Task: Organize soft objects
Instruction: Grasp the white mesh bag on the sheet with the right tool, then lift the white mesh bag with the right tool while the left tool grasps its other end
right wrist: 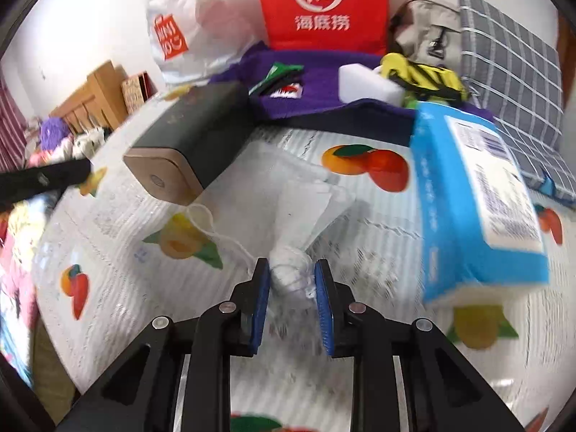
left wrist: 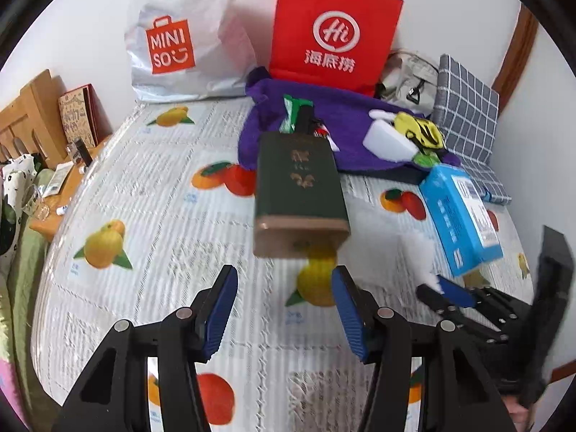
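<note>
White mesh bag (right wrist: 288, 212) lies on the fruit-print bedspread (right wrist: 118, 216), between a dark green tin (right wrist: 190, 136) and a blue box (right wrist: 478, 194). Right gripper (right wrist: 292, 300) pinches its knotted end. Left gripper (left wrist: 284, 309) spread apart, holding nothing, over the bedspread.

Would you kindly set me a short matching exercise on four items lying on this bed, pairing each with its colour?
Things:
1. tin box
2. paper bag
3. tissue pack
4. towel

Colours:
A. purple
B. light blue
C. dark green with a gold end
D. red

Pairs: 1-C, 2-D, 3-B, 4-A
</note>
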Demonstrator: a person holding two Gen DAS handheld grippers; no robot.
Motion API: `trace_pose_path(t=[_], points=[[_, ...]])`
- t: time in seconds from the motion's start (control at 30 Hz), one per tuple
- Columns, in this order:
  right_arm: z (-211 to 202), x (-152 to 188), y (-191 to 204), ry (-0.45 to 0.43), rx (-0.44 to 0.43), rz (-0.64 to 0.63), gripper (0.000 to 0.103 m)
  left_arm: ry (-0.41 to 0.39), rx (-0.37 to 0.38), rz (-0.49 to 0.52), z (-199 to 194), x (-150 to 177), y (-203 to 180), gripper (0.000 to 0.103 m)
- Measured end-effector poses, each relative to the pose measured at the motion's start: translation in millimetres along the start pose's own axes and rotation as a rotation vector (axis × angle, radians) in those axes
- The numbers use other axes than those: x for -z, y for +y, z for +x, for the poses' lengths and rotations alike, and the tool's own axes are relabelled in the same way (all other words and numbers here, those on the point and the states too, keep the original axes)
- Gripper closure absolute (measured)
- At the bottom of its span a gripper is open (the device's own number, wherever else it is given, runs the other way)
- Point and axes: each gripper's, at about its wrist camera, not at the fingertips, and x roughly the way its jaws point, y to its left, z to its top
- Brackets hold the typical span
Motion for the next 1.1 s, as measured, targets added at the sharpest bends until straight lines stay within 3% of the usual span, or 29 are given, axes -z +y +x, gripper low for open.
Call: trace_pose_path(t=[0.37,0.67,0.97,1.1], points=[[-43.0,45.8,-46.3,-0.022,0.025,0.114,0.078,0.039,0.004,-0.002,15.3,21.7,-25.5,0.051],[-40.6,67.6,-73.0,-0.008,0.033,0.136,0.078,0.074,-0.032,0.021,47.5,24.9,-57.1,0.051],[-35.7,73.8,-84.7,-0.04,0.049,0.088,0.077,0.122,0.014,-0.052,82.6,15.5,-71.5,0.051],[-35.8,75.9,-86.1,-0.062,0.041,0.081,0.077,0.106,-0.02,-0.034,91.9,11.7,-84.7,0.042]])
